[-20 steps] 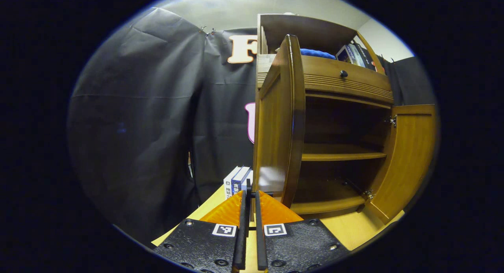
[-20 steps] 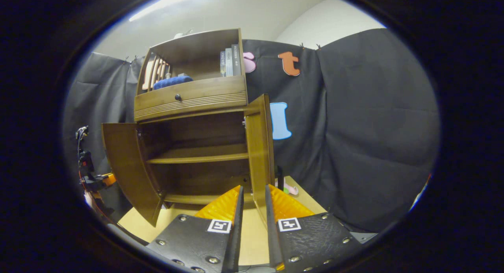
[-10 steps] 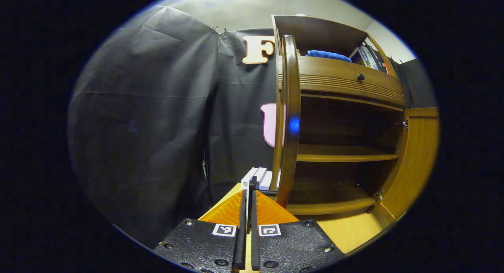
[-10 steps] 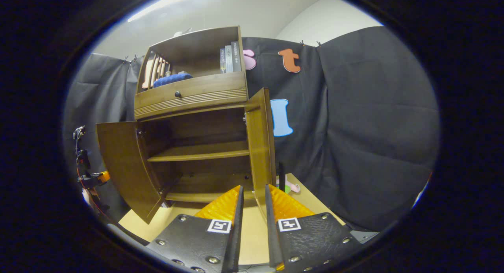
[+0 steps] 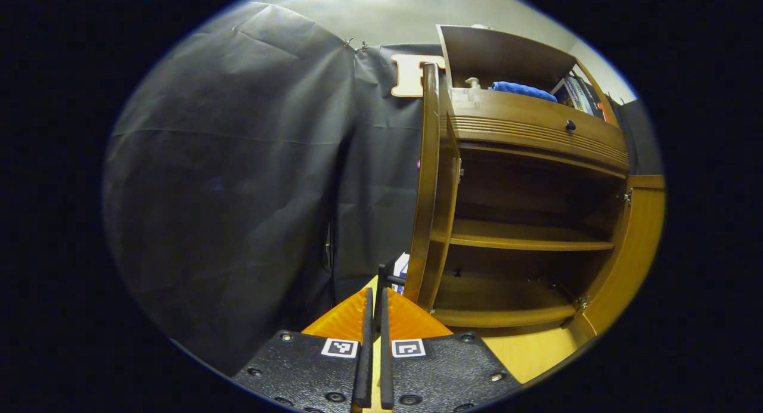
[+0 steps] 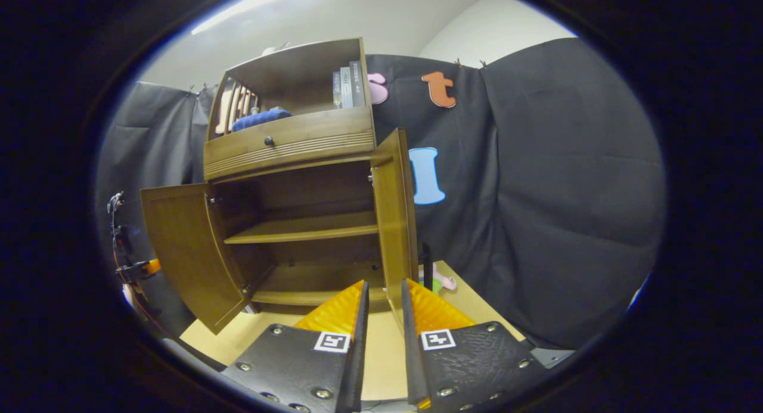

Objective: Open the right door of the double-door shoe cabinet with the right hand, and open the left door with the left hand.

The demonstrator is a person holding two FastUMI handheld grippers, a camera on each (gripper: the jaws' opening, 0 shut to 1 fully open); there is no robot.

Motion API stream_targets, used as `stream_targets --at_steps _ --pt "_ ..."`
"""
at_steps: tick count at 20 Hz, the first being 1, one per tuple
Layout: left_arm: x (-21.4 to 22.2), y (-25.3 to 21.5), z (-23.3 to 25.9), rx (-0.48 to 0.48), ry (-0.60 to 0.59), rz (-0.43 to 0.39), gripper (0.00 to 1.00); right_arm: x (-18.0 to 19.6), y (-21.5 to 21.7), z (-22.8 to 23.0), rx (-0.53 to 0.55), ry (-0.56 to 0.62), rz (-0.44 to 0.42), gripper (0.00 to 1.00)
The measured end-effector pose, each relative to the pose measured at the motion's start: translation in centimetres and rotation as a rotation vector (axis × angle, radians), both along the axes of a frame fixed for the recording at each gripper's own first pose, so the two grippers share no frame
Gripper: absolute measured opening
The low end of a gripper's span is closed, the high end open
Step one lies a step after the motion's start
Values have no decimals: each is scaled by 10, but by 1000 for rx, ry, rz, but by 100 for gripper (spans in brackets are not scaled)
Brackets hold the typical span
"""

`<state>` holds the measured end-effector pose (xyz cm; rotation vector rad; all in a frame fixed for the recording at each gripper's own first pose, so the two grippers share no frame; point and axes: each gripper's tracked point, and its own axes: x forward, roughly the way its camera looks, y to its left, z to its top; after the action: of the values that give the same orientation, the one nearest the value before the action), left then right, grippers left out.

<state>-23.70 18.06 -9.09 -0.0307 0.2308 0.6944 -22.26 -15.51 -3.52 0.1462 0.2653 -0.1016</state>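
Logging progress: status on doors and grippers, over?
Left hand-held gripper shut on left door handle. Right hand-held gripper straddles right door edge, grip unclear. Both doors wide open. Nothing blocking.

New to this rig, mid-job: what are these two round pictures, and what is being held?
A person holds a two-finger gripper in each hand; each carries a fisheye camera looking along its jaws. In the left gripper view, the left gripper has its jaws shut on the dark handle of the left door, seen edge-on. In the right gripper view, the right gripper has its jaws astride the lower edge of the right door; whether they pinch is unclear. The shoe cabinet stands open on a pale table.
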Motion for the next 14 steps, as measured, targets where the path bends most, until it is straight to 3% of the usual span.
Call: stream_targets --at_steps 2,10,11,13,14 --pt "-1 -4 3 -1 -6 5 6 -2 -1 0 3 -1 1 29" --pt "-5 -23 31 -30 -79 -5 6 -10 -11 0 8 -6 -1 29" --pt "-5 -27 34 -34 -87 -10 6 -11 -12 1 9 -8 1 34" --pt "-6 -33 40 -32 -93 -12 6 -13 -14 3 9 -14 6 34" --pt "-6 -36 43 -29 -97 -17 6 -14 -14 3 9 -16 10 29"
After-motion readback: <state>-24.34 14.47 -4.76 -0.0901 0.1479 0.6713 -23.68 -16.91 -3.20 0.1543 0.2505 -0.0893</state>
